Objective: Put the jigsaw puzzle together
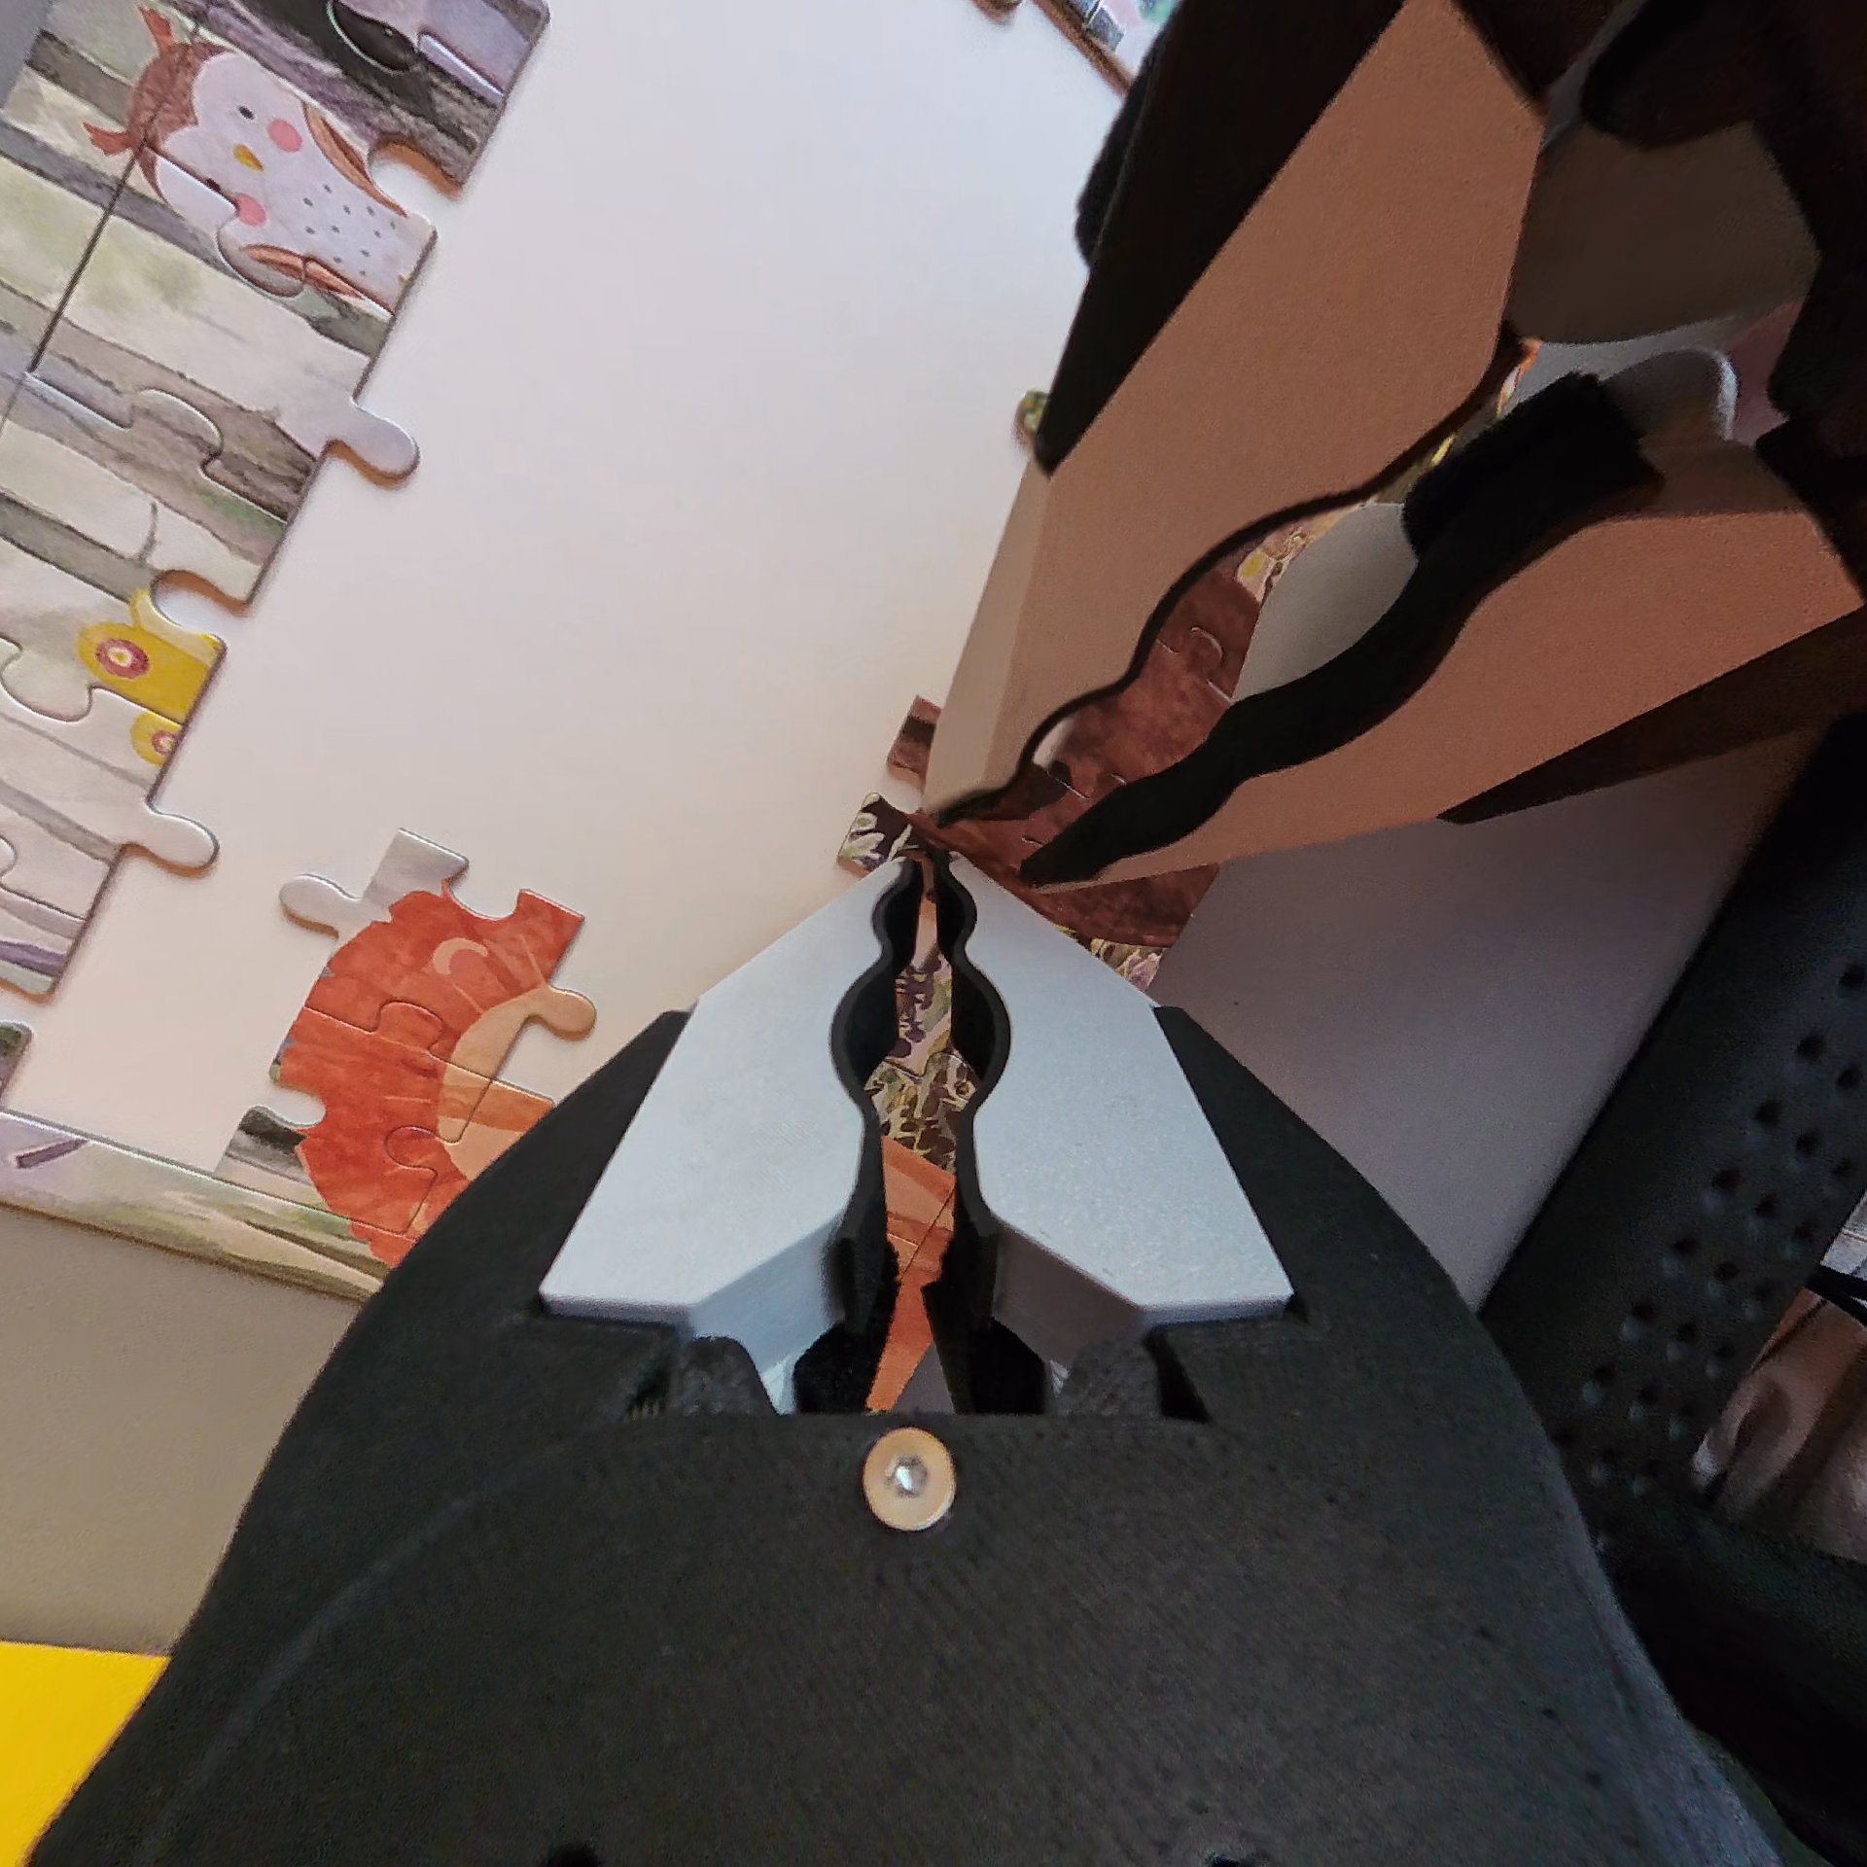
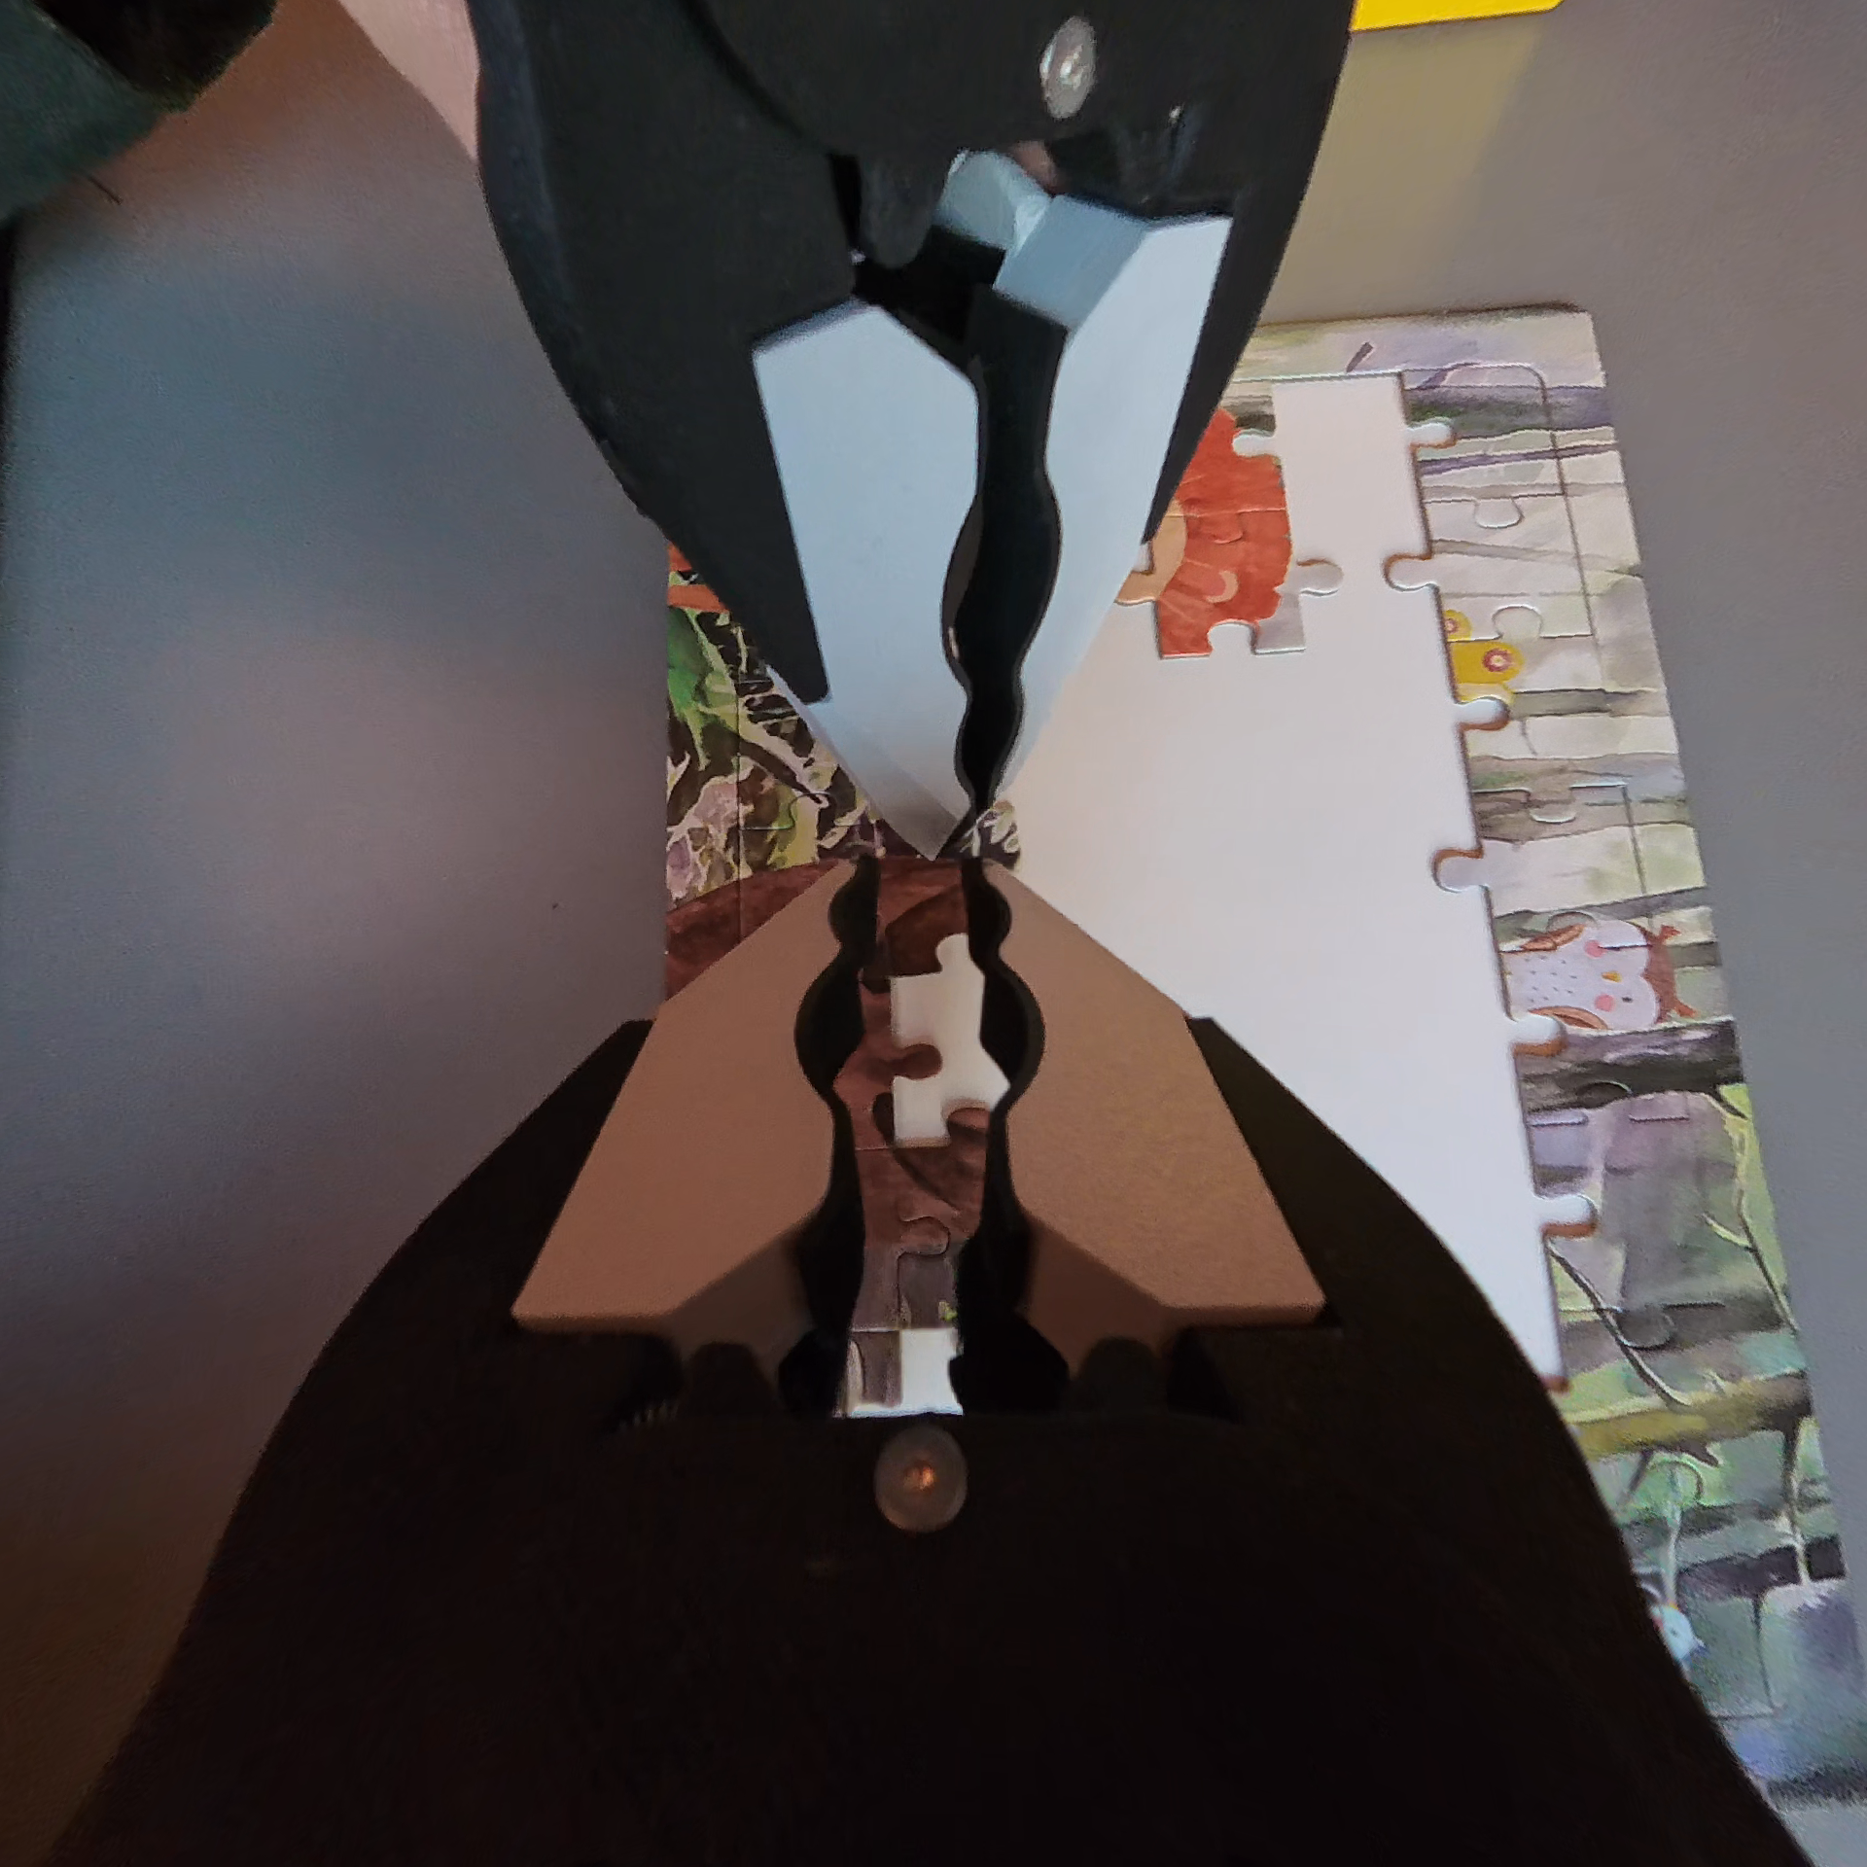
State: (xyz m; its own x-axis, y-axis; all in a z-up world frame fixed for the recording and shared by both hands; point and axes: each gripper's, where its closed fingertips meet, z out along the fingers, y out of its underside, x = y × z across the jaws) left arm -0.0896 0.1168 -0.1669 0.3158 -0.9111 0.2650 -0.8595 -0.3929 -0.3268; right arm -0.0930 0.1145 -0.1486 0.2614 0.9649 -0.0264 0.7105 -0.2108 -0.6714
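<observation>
Light is bright and even on the white board [image 1: 707, 455], with no hard glare. The right tongs [image 2: 917, 871] carry a warm tan cast; the left tongs [image 1: 924, 869] read cool grey. The black housings are underexposed. Wide-angle stretch at edges, slight softness on the grey surface [image 2: 303, 707].

A plain grey matte table [image 2: 303, 707] is filling the left side of the right wrist view, its surface looking smooth and unmarked. Soft light is falling across it, shading from a cooler bluish grey to a warmer brownish tone toward the upper left. A flat bright yellow patch [image 1: 61, 1738] is showing at the bottom left corner of the left wrist view, and the same yellow [image 2: 1455, 12] is peeking in at the top edge of the right wrist view. A black perforated surface [image 1: 1717, 1162] is standing at the right of the left wrist view.
</observation>
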